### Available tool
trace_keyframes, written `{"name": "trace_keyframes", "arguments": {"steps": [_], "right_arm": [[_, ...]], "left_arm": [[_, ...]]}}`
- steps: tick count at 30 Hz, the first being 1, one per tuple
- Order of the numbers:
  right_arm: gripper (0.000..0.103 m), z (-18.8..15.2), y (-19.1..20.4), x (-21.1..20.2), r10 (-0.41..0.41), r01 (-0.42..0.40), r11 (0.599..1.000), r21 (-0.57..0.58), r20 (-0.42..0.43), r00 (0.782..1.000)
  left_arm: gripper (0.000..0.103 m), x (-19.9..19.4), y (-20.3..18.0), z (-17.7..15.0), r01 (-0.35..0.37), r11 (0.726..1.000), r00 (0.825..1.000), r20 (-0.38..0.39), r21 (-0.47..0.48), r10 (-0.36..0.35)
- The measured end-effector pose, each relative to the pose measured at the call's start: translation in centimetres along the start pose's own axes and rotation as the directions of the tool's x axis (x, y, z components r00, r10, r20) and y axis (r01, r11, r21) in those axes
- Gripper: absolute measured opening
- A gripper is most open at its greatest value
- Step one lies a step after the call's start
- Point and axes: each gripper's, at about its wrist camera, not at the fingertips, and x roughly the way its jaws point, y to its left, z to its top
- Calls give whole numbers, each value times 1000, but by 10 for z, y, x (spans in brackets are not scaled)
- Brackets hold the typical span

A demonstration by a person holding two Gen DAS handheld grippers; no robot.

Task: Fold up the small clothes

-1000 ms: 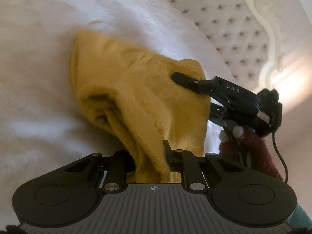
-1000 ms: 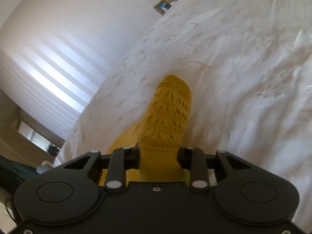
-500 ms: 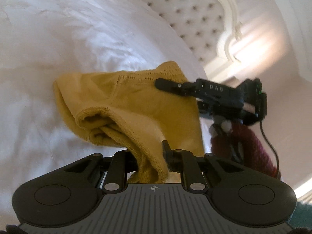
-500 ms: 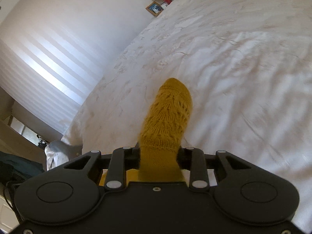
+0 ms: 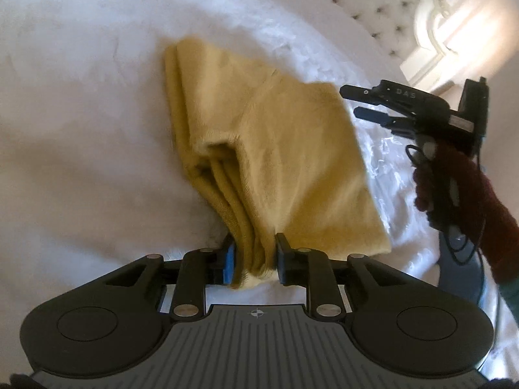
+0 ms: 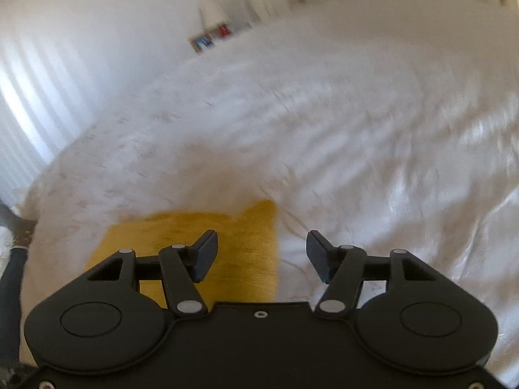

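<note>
Yellow knit garment (image 5: pixel 279 149) folded in layers on white bed (image 5: pixel 81 129). Left gripper (image 5: pixel 254 261) jaws clenched on near edge; right gripper (image 6: pixel 261 259) jaws released, empty. Final flattening and release apparently left.

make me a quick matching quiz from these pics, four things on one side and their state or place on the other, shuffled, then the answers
Things:
1. left gripper
2. right gripper
3. yellow garment
4. headboard

States or places:
A. tufted with buttons, behind the bed
B. open, holding nothing
C. folded, lying on the white bedcover
D. shut on a bunched edge of fabric

Pairs: 1-D, 2-B, 3-C, 4-A
</note>
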Motion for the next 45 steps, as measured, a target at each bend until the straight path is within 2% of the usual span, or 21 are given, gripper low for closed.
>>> {"name": "trace_keyframes", "arguments": {"steps": [3,6,13,17,20,22,23,25,26,30,33,35,39,42,45], "right_arm": [[65,-6,9,-16,20,-19,998,-53,28,999],[66,-19,14,-28,8,-5,995,-102,35,999],[66,-43,20,-26,-10,13,993,-118,20,1000],[66,-52,20,-25,0,0,996,-88,10,1000],[66,-57,21,-19,3,-3,996,-84,-2,1000],[66,-60,23,-17,-4,3,996,-93,-12,1000],[66,-60,22,-16,-8,7,995,-95,-10,1000],[66,-57,22,-19,-13,15,996,-89,16,1000],[67,-54,22,-19,-17,20,996,-88,31,999],[68,-37,14,3,-73,76,993,-92,34,997],[77,-30,-4,34,-122,121,991,-57,-11,993],[80,-28,-15,42,-107,107,994,8,-19,994],[80,-23,-12,27,-108,107,993,51,14,994],[81,-27,2,8,-82,82,996,26,15,997],[84,-42,18,-12,-71,71,997,-14,-9,997]], "left_arm": [[28,-19,-14,10,-31,996,997,70,86,25],[34,-31,-27,27,-51,992,988,150,119,33],[39,5,-41,83,-141,976,970,221,164,103],[39,36,-39,112,-229,960,953,239,163,186],[39,50,-22,116,-287,946,943,221,150,251],[39,63,-5,114,-371,917,922,173,145,345],[40,67,2,111,-394,908,914,165,146,370],[42,64,13,101,-401,906,909,180,137,375],[47,61,17,96,-412,902,904,181,125,388],[47,51,27,91,-392,916,910,178,79,374],[48,51,24,93,-400,913,907,178,85,381],[48,54,21,94,-404,911,905,181,86,384],[48,54,20,96,-396,915,908,177,75,379],[46,44,16,96,-387,921,911,174,44,375],[47,23,2,85,-361,931,915,208,48,344]]}}
